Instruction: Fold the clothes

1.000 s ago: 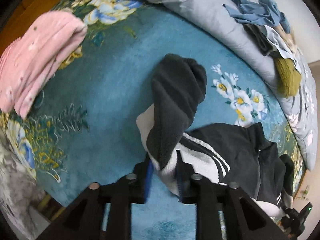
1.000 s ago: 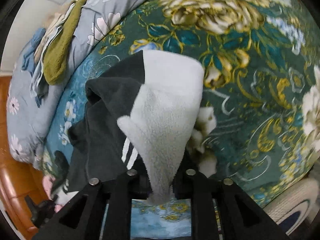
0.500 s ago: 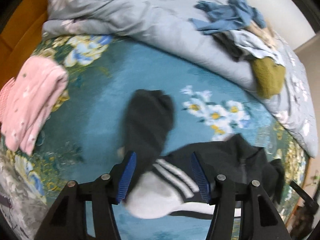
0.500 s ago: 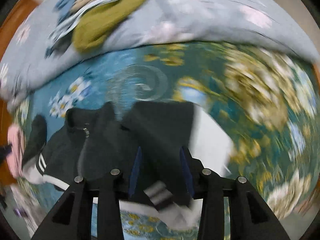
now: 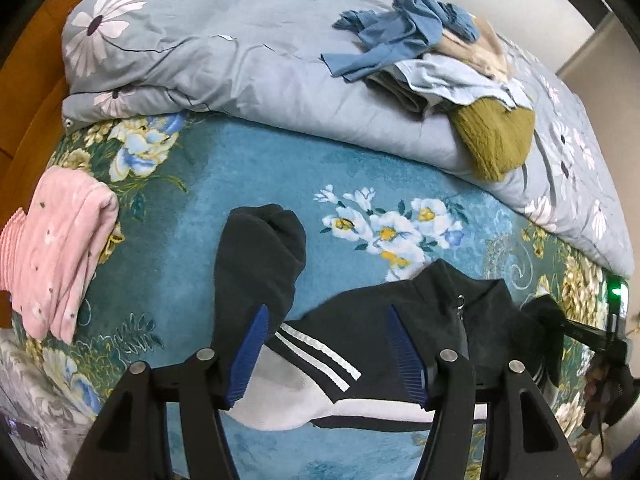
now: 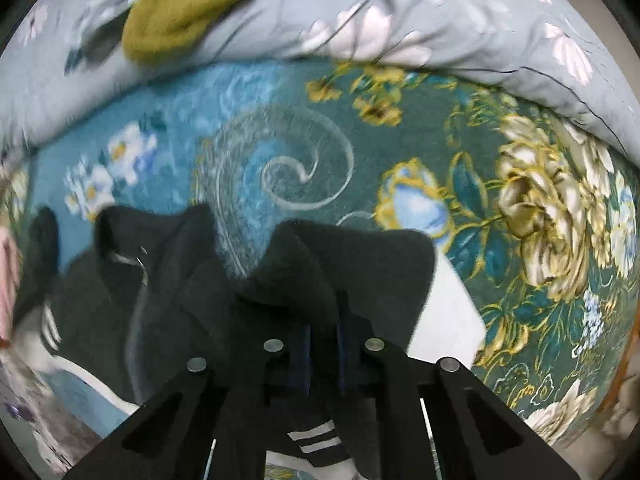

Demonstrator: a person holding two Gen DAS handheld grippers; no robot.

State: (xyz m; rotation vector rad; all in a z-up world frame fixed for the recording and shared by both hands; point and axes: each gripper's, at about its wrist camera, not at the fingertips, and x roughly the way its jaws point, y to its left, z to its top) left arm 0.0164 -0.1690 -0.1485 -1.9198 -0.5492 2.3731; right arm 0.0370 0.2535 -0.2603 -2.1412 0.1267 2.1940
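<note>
Floral bedspread (image 5: 168,264): black-and-white jacket (image 5: 372,344); left hand-held gripper (image 5: 326,354) gapes empty, right (image 6: 322,354) pinches it.

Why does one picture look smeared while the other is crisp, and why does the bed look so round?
Left wrist view: sharp and evenly lit, the black jacket and grey quilt crisp. Right wrist view: motion blur smears the olive sweater and the jacket. Both: fisheye lenses bend the bedspread into a dome, with dark corners.

Left claw (image 5: 326,354) spread wide; right claw (image 6: 322,354) nearly closed, pinching fabric.
</note>
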